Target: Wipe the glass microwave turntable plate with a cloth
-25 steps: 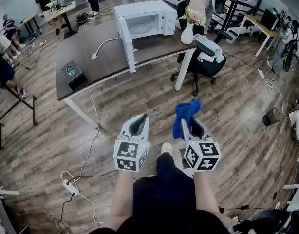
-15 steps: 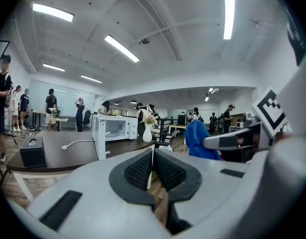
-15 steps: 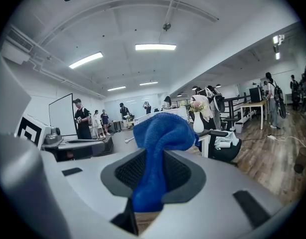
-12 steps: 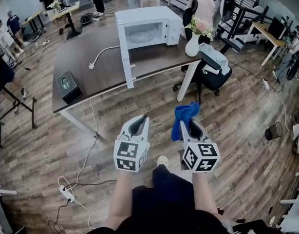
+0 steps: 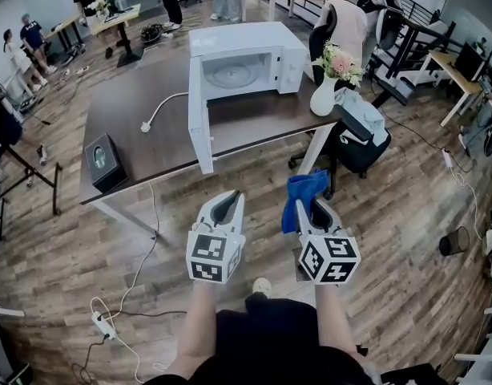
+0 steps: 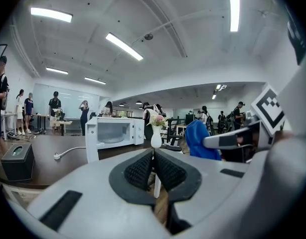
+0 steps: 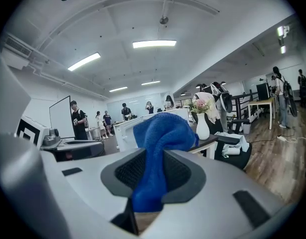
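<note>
My right claw (image 5: 316, 208) pinches the blue cloth (image 5: 304, 189); left claw (image 5: 227, 205) is closed, empty. The glass plate (image 5: 233, 74) sits inside the open microwave (image 5: 286, 50) on the worktop (image 5: 142, 135) ahead; I'd approach cloth first.

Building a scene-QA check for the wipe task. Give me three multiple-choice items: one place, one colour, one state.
1. Where is the glass turntable plate?
A. on the floor
B. inside the microwave
C. on a chair

2. What colour is the cloth?
A. blue
B. white
C. yellow

3. How is the microwave door?
A. shut
B. lying on the floor
C. swung open

Key:
1. B, the plate shows through the open front, lying in the cavity.
2. A, the cloth is blue and clamped in the right gripper.
3. C, the door stands out from the left side of the oven, over the table edge.
</note>
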`<action>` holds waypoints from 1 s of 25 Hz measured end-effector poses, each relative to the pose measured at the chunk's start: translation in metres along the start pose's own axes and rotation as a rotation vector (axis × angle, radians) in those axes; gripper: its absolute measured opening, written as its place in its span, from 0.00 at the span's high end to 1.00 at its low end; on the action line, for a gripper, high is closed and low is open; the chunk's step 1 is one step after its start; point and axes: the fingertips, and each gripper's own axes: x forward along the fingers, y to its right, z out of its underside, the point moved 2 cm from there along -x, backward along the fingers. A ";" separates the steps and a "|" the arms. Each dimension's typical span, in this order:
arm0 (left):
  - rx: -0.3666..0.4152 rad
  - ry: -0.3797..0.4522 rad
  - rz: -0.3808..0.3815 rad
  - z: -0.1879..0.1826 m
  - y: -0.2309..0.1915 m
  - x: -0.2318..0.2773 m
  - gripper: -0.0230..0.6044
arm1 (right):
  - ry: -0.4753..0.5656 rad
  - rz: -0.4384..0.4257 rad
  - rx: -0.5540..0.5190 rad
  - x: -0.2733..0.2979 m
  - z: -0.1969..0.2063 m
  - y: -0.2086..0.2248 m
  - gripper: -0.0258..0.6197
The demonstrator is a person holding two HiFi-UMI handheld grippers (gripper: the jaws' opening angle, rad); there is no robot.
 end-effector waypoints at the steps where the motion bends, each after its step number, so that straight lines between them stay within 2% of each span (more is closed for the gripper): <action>1: 0.000 0.002 -0.004 -0.002 -0.001 0.008 0.94 | -0.001 -0.004 -0.001 0.006 -0.003 0.006 0.83; 7: -0.004 0.012 -0.026 -0.004 0.000 0.047 0.94 | -0.004 -0.024 -0.008 0.036 -0.009 0.035 0.83; 14: -0.007 -0.023 -0.043 0.003 -0.002 0.065 0.94 | -0.034 -0.041 0.015 0.053 -0.004 0.048 0.83; 25: -0.017 -0.046 -0.018 0.006 -0.013 0.117 0.94 | -0.076 -0.027 0.048 0.096 0.001 0.071 0.82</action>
